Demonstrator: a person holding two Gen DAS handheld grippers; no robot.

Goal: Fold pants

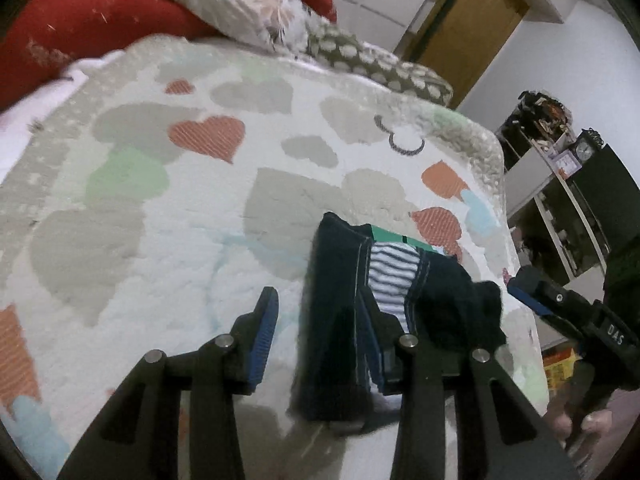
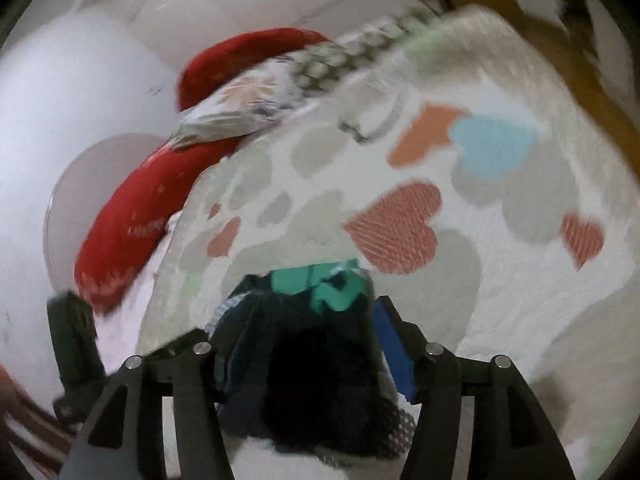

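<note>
Nearest in the left wrist view, the left gripper [image 1: 316, 320] stands with its blue-padded fingers apart, the dark navy pants with striped lining [image 1: 360, 280] draped against its right finger. In the right wrist view, the right gripper [image 2: 296, 320] has the bunched dark cloth between its fingers; whether it pinches I cannot tell. Beyond lies the white fleece heart-print blanket [image 1: 160, 240], and farthest the long red pillow [image 1: 88, 28]. The bundle sits near the blanket's right edge, so a loose hold could let it slide off or unfold.
</note>
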